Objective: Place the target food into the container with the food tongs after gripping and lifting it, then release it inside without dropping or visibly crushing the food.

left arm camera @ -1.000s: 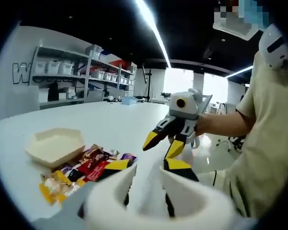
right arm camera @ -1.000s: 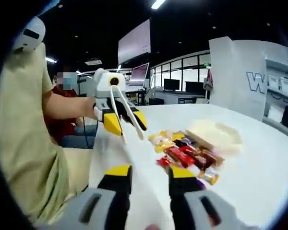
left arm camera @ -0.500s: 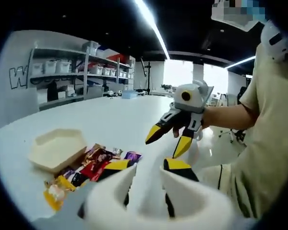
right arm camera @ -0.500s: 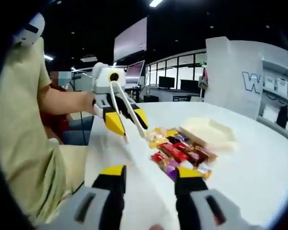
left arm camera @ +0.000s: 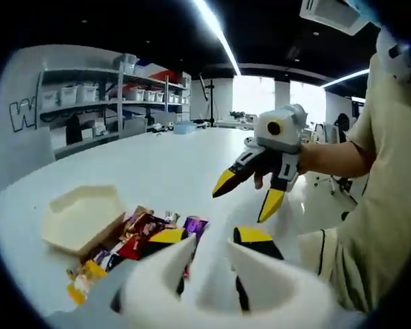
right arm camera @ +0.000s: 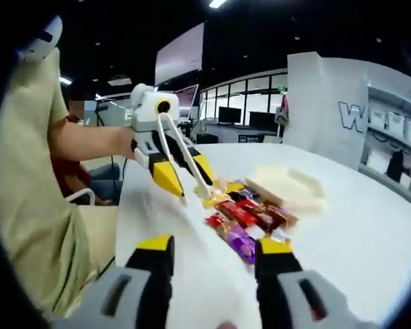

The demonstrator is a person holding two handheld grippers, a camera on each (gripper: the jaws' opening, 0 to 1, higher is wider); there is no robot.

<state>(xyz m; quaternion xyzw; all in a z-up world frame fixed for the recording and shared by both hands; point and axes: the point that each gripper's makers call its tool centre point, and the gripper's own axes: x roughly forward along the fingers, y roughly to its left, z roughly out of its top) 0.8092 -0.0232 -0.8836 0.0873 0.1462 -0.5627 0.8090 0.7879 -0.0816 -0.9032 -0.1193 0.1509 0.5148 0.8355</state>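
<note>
Wrapped snacks (right arm camera: 243,216) lie heaped on white bench (right arm camera: 370,233) beside empty beige container (right arm camera: 288,186). Left gripper (right arm camera: 181,179) grips white tongs (right arm camera: 181,161); right gripper (left arm camera: 250,199) fingers parted, empty.

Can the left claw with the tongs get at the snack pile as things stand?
Probably yes. The left claw holds the tongs just above the snack pile, with nothing between them; the container sits beyond.
</note>
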